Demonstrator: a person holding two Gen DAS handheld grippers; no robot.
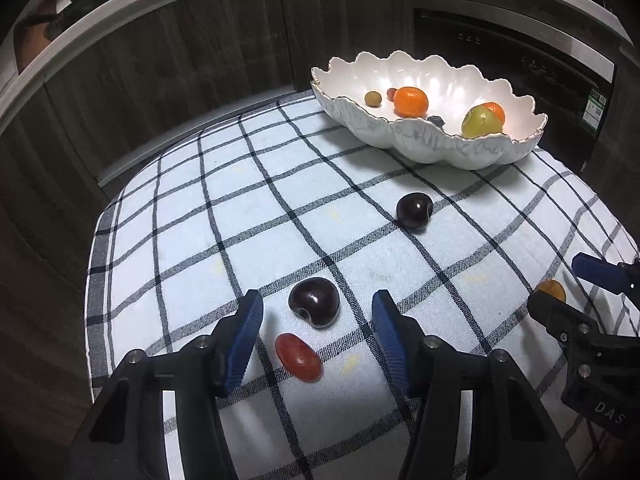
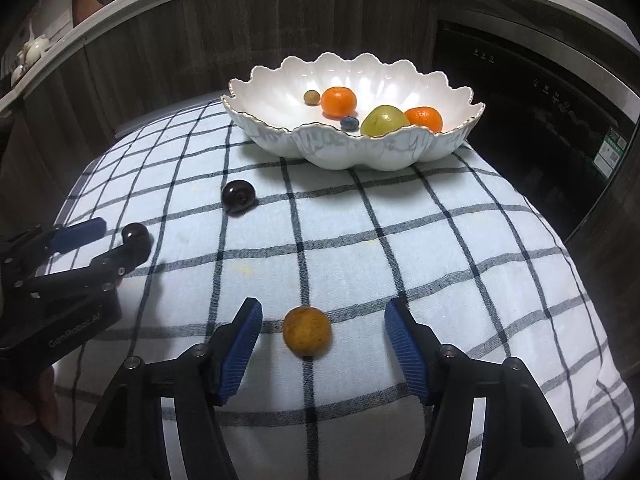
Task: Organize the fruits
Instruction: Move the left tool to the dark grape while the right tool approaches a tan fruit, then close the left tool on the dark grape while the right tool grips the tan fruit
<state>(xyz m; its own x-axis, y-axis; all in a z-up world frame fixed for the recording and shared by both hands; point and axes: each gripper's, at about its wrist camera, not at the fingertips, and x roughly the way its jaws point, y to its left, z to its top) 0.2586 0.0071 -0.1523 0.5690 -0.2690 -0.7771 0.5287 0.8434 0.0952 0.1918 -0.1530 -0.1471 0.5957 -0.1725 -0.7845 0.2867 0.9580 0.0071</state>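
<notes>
We logged the checked cloth (image 2: 400, 260) covering the table, with the bowl (image 2: 280, 92) at its far edge. The bowl already held two oranges (image 2: 339, 101), a green fruit (image 2: 383, 121), a blueberry (image 2: 349, 122) and a small olive-brown fruit (image 2: 311, 97); the left view also showed a small red one (image 1: 391, 93) behind the near orange. We judged the sorting a bit over half done.

Still on the cloth: two dark cherries (image 1: 314, 302), the farther one (image 1: 414, 212) nearer the bowl, a red grape (image 1: 298, 357) and a small yellow-brown fruit (image 2: 307, 331).

The left gripper (image 1: 318, 328) was spread wide, holding nothing, with the near cherry and grape between its fingers, untouched. The right gripper (image 2: 323, 332) was likewise released, straddling the yellow-brown fruit without contact.

Hard to read: the blueberry sat half behind the bowl rim; in the right view the left gripper's finger hid most of the near cherry and all of the grape. The species of the small fruits we could not fix.
</notes>
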